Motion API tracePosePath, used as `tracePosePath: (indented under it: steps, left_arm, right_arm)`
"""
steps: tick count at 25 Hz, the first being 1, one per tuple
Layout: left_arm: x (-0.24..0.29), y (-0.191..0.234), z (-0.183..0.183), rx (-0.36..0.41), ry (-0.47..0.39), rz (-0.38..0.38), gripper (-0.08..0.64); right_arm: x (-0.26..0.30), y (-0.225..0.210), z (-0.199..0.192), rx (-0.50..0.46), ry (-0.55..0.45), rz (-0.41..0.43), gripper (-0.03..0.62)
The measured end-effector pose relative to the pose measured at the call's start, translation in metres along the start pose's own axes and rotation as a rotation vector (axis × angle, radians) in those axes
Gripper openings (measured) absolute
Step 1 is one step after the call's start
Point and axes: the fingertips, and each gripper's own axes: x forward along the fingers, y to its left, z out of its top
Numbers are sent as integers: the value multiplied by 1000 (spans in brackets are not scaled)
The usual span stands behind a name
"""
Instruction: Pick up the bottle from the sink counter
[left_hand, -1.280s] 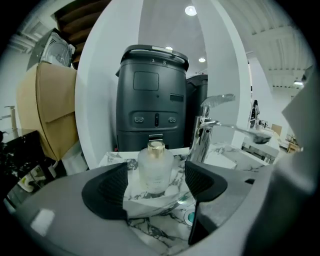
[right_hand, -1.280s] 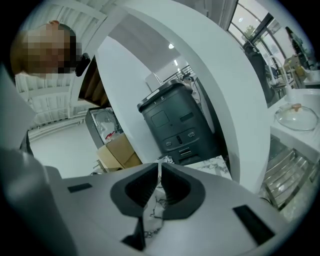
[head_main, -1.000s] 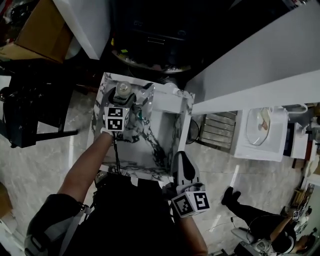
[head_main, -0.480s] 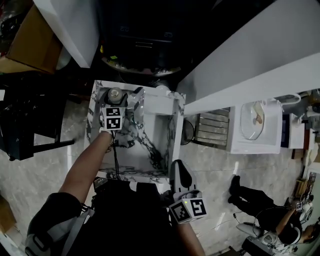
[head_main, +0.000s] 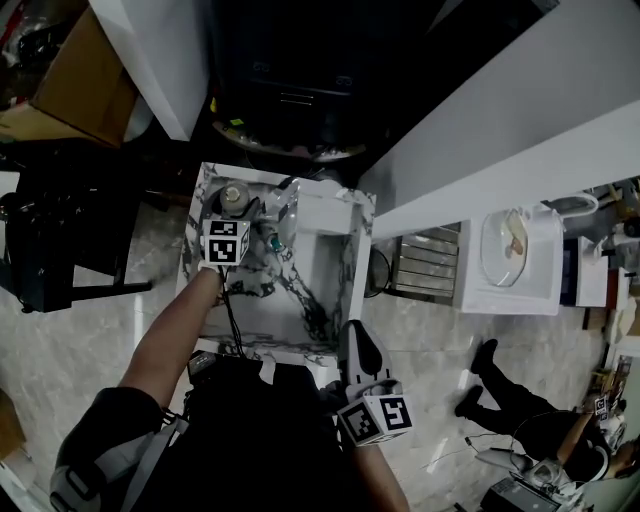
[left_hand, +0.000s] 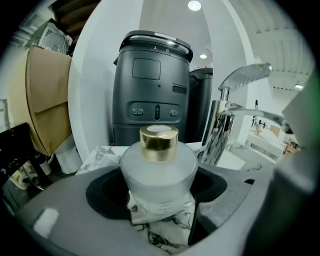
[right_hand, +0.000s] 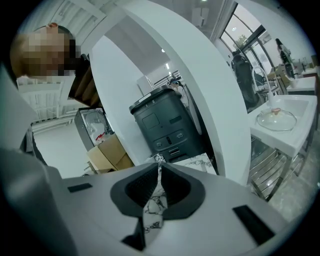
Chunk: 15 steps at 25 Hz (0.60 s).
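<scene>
The left gripper (head_main: 232, 212) clamps the bottle (left_hand: 159, 170) between its jaws, apparently ready to lift it off the counter (head_main: 250, 300), while the right gripper (head_main: 357, 345), closed and empty, waits well behind it.

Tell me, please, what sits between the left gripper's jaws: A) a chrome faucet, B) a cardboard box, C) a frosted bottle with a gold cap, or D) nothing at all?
C: the left gripper view shows the bottle, frosted with a gold cap, between the jaws of the left gripper.
</scene>
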Motion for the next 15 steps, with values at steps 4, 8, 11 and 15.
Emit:
tracePosePath:
  steps: [4, 8, 11, 15]
  left_arm:
    - [-34, -2, 14, -77, -29, -47, 337]
    - [-78, -15, 32, -130, -79, -117, 337]
    - [-115, -25, 44, -176, -103, -170, 337]
    - [-162, -48, 64, -221, -146, -239, 337]
  right_arm:
    - [6, 8, -4, -1, 17, 28, 23]
    - [12, 20, -6, -1, 28, 67, 23]
    - [19, 32, -9, -13, 34, 113, 23]
    - [27, 44, -8, -35, 34, 165, 23]
